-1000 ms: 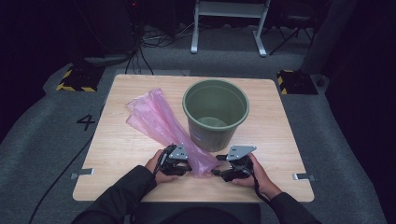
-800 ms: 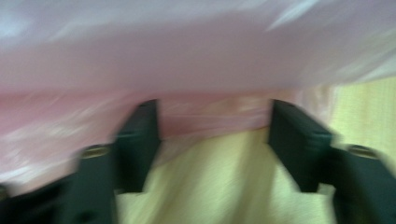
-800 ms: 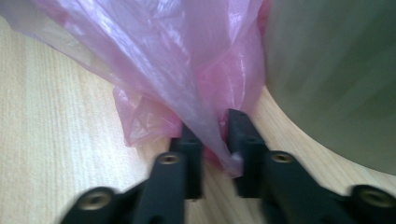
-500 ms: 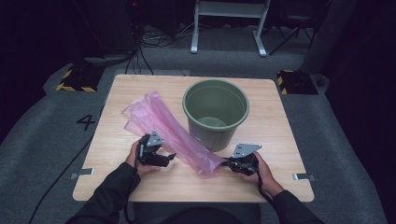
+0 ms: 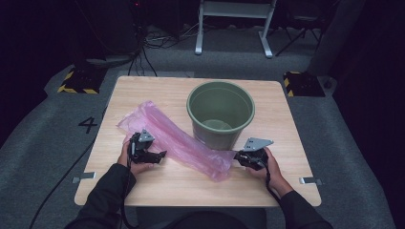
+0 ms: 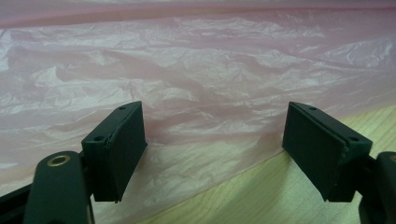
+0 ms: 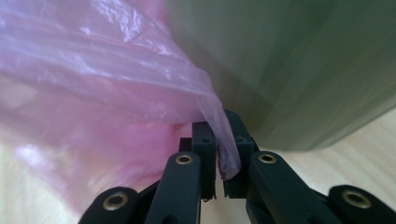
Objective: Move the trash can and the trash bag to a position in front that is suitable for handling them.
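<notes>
My left gripper (image 5: 160,155) sits with its jaws wide apart and nothing between them, the pink bag (image 5: 179,143) just ahead of the tips on the surface (image 5: 282,105). The bag stretches across from there to my right gripper (image 5: 237,156), which is clamped tight on its corner. The green bin (image 5: 219,112) stands right beside that gripper, just past it.

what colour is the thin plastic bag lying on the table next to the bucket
Translucent pink. The thin crinkled plastic bag shows best in the left gripper view.
</notes>
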`<state>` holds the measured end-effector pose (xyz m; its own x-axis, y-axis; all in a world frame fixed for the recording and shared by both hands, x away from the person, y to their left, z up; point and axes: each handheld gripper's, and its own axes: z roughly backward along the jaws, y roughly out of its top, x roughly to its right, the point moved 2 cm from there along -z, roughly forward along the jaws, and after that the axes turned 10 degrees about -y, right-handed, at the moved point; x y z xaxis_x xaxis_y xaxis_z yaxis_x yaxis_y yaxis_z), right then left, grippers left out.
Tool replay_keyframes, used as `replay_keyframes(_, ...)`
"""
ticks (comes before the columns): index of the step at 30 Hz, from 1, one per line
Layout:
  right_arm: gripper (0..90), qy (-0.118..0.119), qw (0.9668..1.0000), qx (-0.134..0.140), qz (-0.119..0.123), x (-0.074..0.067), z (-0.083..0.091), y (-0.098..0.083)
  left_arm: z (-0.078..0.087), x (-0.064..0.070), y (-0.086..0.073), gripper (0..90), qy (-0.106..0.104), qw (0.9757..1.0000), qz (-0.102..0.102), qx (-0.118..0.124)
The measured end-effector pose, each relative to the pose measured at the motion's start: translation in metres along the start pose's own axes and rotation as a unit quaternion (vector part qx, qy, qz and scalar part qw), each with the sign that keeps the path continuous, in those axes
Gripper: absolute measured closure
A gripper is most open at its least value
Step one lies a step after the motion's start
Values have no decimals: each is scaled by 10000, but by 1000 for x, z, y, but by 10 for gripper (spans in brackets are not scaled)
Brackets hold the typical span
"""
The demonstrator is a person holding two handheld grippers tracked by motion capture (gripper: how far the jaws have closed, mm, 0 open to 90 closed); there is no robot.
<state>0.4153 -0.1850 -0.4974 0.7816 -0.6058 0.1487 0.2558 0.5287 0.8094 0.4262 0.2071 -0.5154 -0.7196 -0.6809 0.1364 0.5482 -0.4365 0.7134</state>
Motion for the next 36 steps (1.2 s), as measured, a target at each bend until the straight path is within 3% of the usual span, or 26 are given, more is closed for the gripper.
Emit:
replay_keyframes(5,878,-43,9999,106,-33,6,-4,3,-2,-3,1,221,75,10000,-49,34)
replay_keyframes(10,891,-334,9994,96,-77,14,-11,10,-4,-10,5,238,120,9999,29,36)
replay_keyframes(13,895,-374,9991,111,-143,19,-14,13,-4,-12,6,231,161,9999,48,34)
replay_keyframes(19,900,-623,9978,11,-213,38,-25,14,-2,-14,6,226,219,9997,58,103)
replay_keyframes(20,900,-658,9973,-48,-327,45,-25,10,3,-14,6,223,222,9996,72,175)
replay_keyframes(24,900,-764,9963,-114,-376,57,-15,2,16,-17,3,211,306,9989,146,310)
replay_keyframes(31,897,-1026,9930,-272,-519,79,6,-16,29,-21,-6,199,375,9983,315,326)
replay_keyframes(36,890,-1168,9896,-346,-766,94,18,-30,34,-21,-10,196,111,9988,321,366)
